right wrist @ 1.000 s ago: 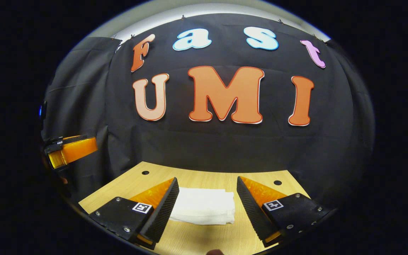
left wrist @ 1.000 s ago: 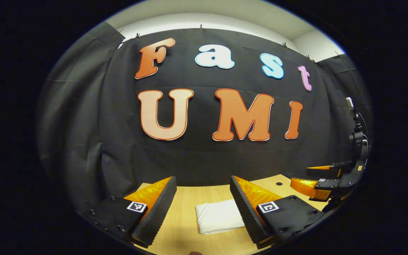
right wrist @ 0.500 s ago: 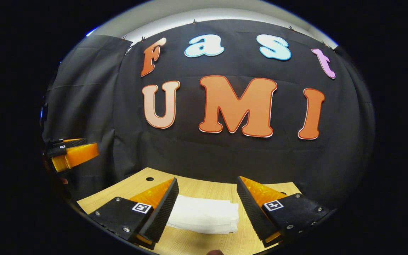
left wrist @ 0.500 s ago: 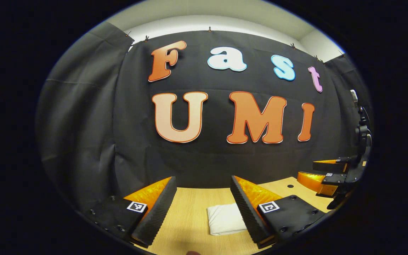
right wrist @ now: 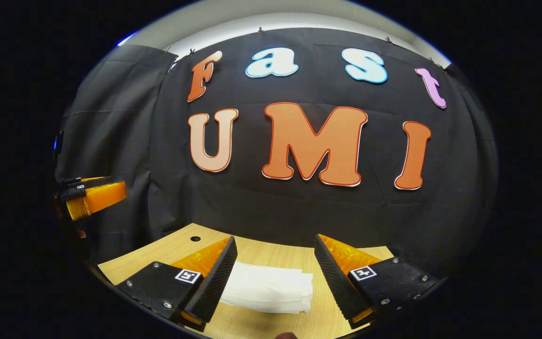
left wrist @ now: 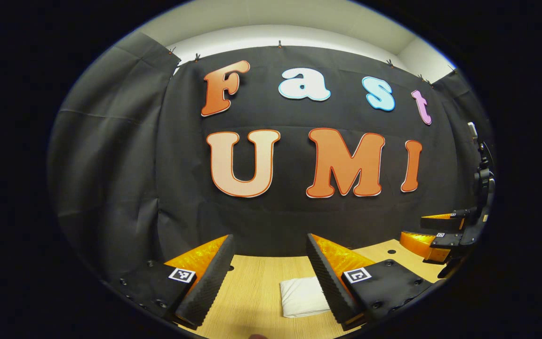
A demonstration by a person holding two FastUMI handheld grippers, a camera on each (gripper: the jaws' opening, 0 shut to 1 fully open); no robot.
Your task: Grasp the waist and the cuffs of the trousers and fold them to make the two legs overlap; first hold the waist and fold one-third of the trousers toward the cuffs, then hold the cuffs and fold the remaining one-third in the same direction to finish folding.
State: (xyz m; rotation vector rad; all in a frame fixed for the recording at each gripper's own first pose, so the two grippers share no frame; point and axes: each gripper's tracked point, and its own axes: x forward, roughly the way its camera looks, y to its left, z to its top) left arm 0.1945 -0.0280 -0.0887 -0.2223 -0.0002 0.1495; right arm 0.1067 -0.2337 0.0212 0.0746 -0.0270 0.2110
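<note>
Folded white cloth trousers (right wrist: pixel 268 293) lie on the pale wooden table (right wrist: pixel 158 252), below and between the wide-open, empty right gripper (right wrist: pixel 274 278). The left gripper (left wrist: pixel 268 278) gapes likewise, the trousers (left wrist: pixel 303 296) beside its right finger.

Folded white trousers (right wrist: pixel 267 293) flat on table (right wrist: pixel 158 252); right gripper (right wrist: pixel 274 278) above them, fingers apart, holding nothing.

One folded white pair of trousers (right wrist: pixel 267 293) lying near the middle, one wooden table (right wrist: pixel 158 252) beneath it, two round holes in the far tabletop (right wrist: pixel 195 238), two grippers, left gripper (left wrist: pixel 269 278), right gripper (right wrist: pixel 275 278), each with two fingers
</note>
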